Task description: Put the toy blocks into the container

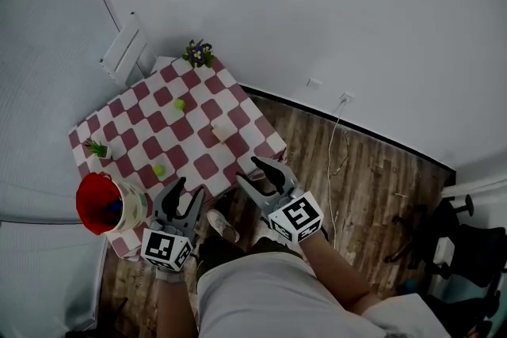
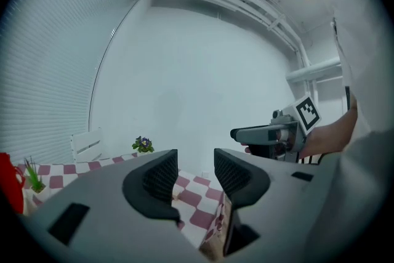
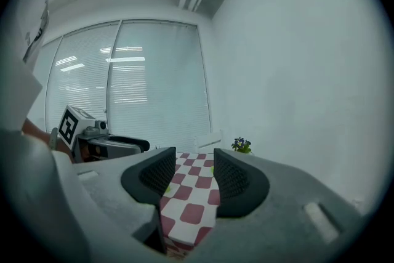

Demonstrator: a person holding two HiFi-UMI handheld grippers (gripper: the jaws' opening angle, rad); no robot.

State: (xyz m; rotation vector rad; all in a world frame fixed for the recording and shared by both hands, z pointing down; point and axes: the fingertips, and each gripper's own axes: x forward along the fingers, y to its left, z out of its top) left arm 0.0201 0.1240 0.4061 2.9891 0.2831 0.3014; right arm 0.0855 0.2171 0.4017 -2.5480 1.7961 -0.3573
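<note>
Green toy blocks, two small ones, both loose on the red-and-white checked table (image 1: 238, 103). The far green block (image 1: 180, 104) is near the middle and the near green block (image 1: 159, 169) is closer to the front edge. A pale beige block (image 1: 223, 131) sits to their right, well apart from both.

The container is a cream bucket with a red top (image 1: 103, 204) on the table's front-left corner. It is near the near green block but not touching it. I see something dark blue inside the red rim and can't tell what it is.

Left gripper (image 1: 187, 191) hovers over the table's front edge, just right of the bucket. Its jaws are spread with nothing between them; its own view shows only tablecloth in the gap.

Right gripper (image 1: 250, 171) hangs at the front-right edge, jaws likewise apart and empty, with checked cloth showing through. The two grippers are side by side, not touching.

Also on the table:
- Purple-flowered pot plant (image 1: 198, 53) at the far corner.
- Small green potted plant (image 1: 97, 148) at the left edge, behind the bucket.

A white slatted chair back (image 1: 123, 53) stands beyond the far-left side. Wood-plank floor (image 1: 372, 178) lies to the right, with a thin white cable (image 1: 338, 127) running down from the wall.
</note>
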